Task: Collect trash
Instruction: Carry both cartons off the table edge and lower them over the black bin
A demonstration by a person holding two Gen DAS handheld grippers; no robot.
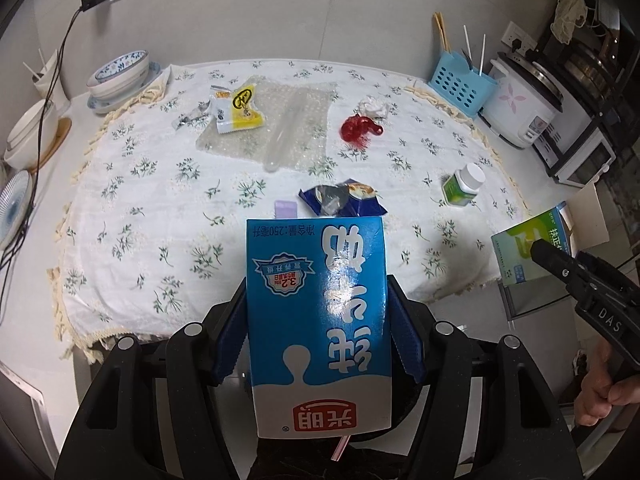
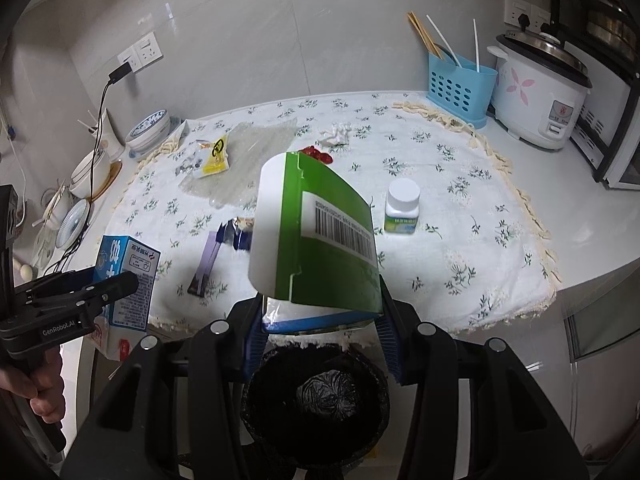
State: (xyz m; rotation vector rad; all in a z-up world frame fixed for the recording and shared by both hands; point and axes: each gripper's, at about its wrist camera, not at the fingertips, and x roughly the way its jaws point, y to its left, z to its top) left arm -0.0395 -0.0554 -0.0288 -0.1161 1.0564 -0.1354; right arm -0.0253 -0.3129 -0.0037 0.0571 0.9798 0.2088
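A: Milk carton (image 1: 318,320), blue and white, sits clamped across its narrow sides in the left gripper (image 1: 316,344), off the tabletop's near edge.
B: Probably empty and light; thin card dents easily.
A: Right gripper (image 2: 320,332) is clamped on a green box (image 2: 320,240) above the black-lined bin (image 2: 316,400).

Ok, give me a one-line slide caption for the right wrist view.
Right gripper holds a green box above a black-lined bin at the table's edge.
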